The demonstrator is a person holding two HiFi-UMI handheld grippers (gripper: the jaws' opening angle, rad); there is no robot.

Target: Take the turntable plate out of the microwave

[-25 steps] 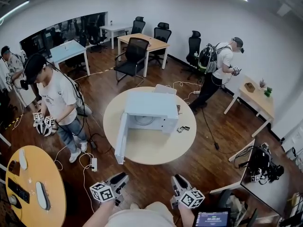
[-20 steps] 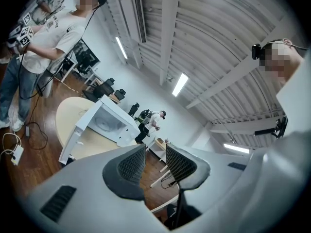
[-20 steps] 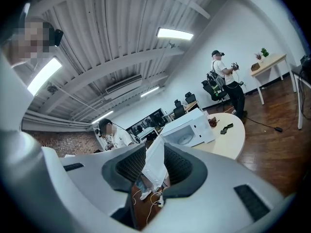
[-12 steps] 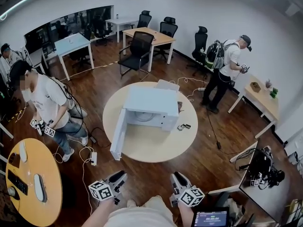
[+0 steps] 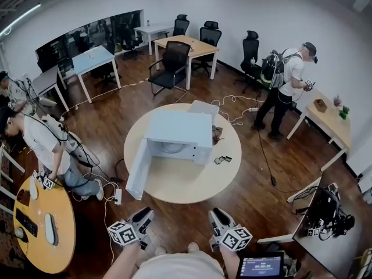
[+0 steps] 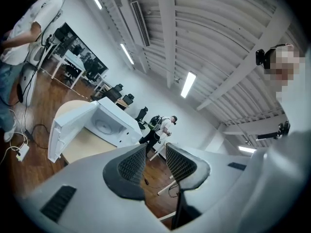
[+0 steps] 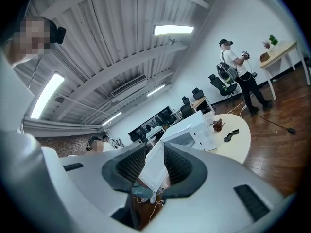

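Turntable plate [image 5: 172,148]: a pale round disc lying flat inside the white box-shaped microwave oven [image 5: 180,128]. It sits well ahead of both your grippers, with bare wooden floor between you and it. Neither claw touches it.

Microwave: it stands on the round beige-topped table [image 5: 186,185]. Its white door [image 5: 138,168] is swung fully open on your left gripper's side, and the cavity faces you.

Left gripper [image 5: 145,217]: you hold it low and in front of you, pointing roughly toward the table. In the left gripper view the two black ribbed pads [image 6: 132,164] stand apart with nothing between them. Only distant floor and a desk leg show through the gap. The microwave appears up and to the left of the jaws, with the plate visible in the cavity.

Right gripper [image 5: 218,217]: you hold it beside the left one, level with it. Its jaws are also parted and empty. In the right gripper view the far-off open door lines up with the gap, but no contact.

Other items: small dark objects [image 5: 220,160] lie on the tabletop, ahead of the right gripper and to the right of the oven. A person with a backpack [image 5: 285,86] stands far ahead to the right. Another person [image 5: 46,147] bends over beside a round yellow table [image 5: 64,237], off your left gripper's side.
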